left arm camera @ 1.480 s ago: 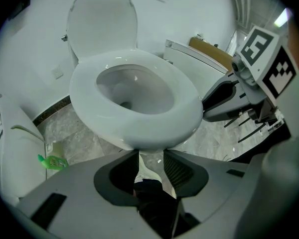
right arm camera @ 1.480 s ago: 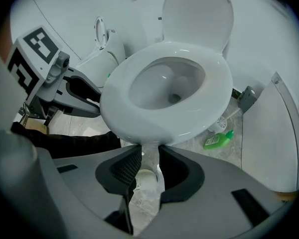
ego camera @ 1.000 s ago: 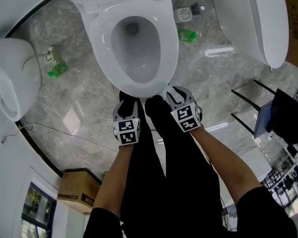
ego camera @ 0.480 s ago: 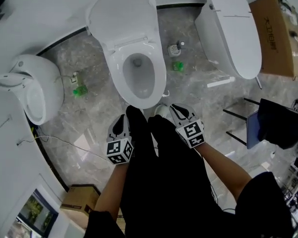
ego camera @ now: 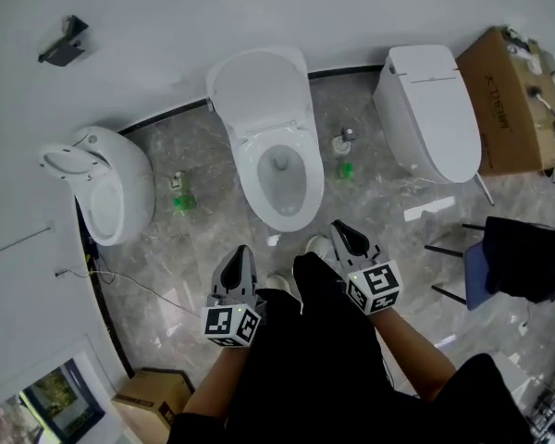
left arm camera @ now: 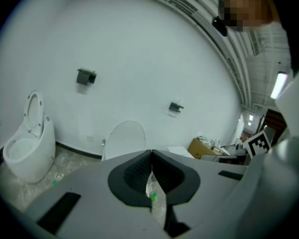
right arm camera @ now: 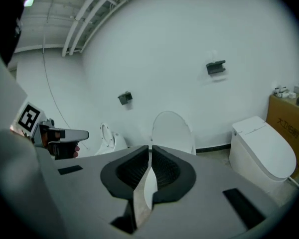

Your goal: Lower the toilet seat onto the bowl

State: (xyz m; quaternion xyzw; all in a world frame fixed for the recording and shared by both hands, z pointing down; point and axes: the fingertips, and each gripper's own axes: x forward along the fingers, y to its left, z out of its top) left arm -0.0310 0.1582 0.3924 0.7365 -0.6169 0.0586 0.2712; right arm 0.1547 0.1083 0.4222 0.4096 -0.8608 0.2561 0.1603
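The white toilet (ego camera: 282, 181) stands at the middle of the wall, its lid (ego camera: 259, 91) upright against the wall; I cannot tell the seat apart from the lid. The lid also shows ahead in the left gripper view (left arm camera: 123, 138) and the right gripper view (right arm camera: 173, 131). My left gripper (ego camera: 241, 252) hangs in the air short of the bowl, shut and empty (left arm camera: 151, 153). My right gripper (ego camera: 337, 228) is beside it at the right; its jaws have just been closing, the tips meet with nothing between them (right arm camera: 150, 147).
A second toilet (ego camera: 106, 183) with its seat up stands at the left, a closed one (ego camera: 430, 109) at the right beside a cardboard box (ego camera: 509, 100). Green bottles (ego camera: 182, 202) (ego camera: 345, 169) lie on the marble floor. A dark chair (ego camera: 523, 257) stands at the right.
Both grippers have risen and drawn back from the bowl's front rim. The head view has lifted, so the toilet looks smaller and the wall and neighbouring toilets have come into view.
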